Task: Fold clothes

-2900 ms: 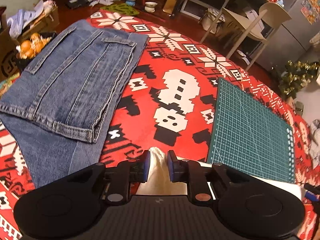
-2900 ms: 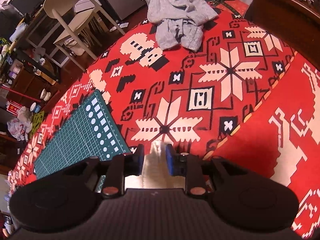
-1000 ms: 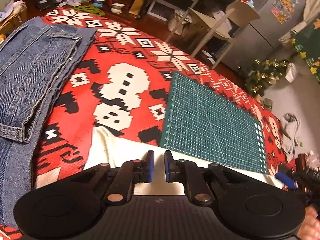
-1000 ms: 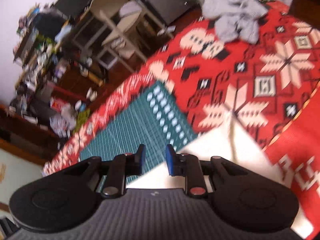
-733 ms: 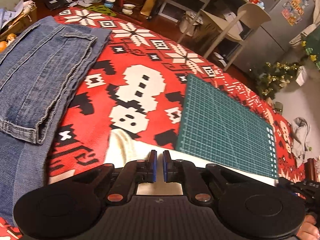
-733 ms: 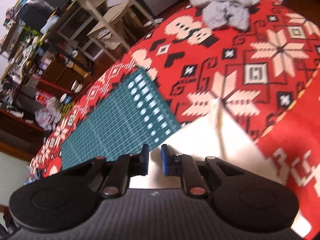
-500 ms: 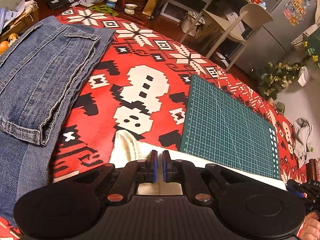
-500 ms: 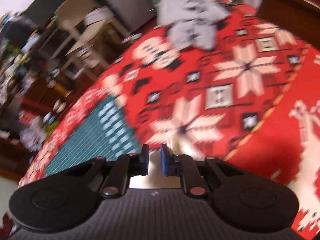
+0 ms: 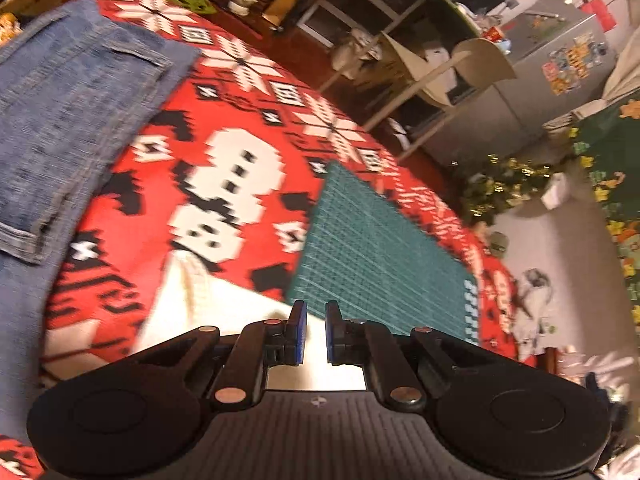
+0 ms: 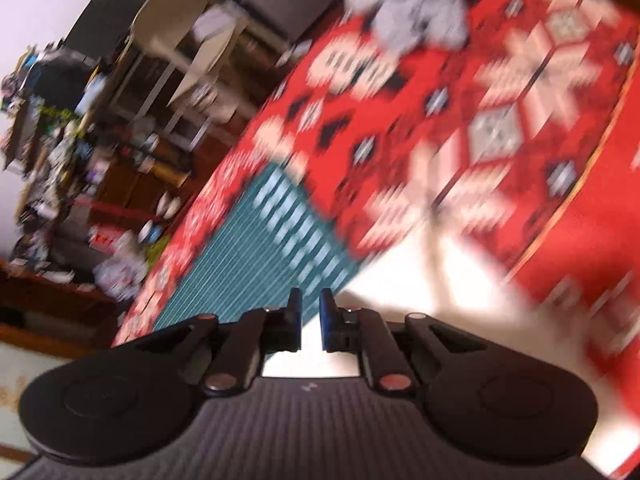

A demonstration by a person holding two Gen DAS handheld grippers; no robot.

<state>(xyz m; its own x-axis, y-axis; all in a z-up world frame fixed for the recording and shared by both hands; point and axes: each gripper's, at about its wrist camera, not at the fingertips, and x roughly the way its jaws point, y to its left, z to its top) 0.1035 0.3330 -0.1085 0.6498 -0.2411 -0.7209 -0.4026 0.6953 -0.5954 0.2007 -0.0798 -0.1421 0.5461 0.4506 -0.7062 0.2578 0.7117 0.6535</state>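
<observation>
White garment [image 9: 224,304]: pale, soft cloth lying on the red patterned cover [image 9: 240,128], its far edge overlapping the near edge of the green cutting mat [image 9: 372,240]. One ribbed corner stands up in a small peak towards the denim. Both views are motion-blurred.

Left gripper [image 9: 315,334]: a narrow gap shows between the blue pads, white cloth seen through it; whether cloth is pinched further down, I cannot tell.

Right gripper [image 10: 310,320]: same narrow gap, over the white garment [image 10: 420,288] at its other end; grip likewise not determinable.

Denim jeans [image 9: 60,120]: folded flat, well apart to the left side of the cover.

Grey garment [image 10: 404,4]: crumpled heap at the far end of the cover.

Handling, judged: the white cloth looks light, limp and thin, liable to sag and drag across the mat if lifted by one point. Best taken at two corners or along a hemmed edge, both layers together, tension kept even between the grippers.
</observation>
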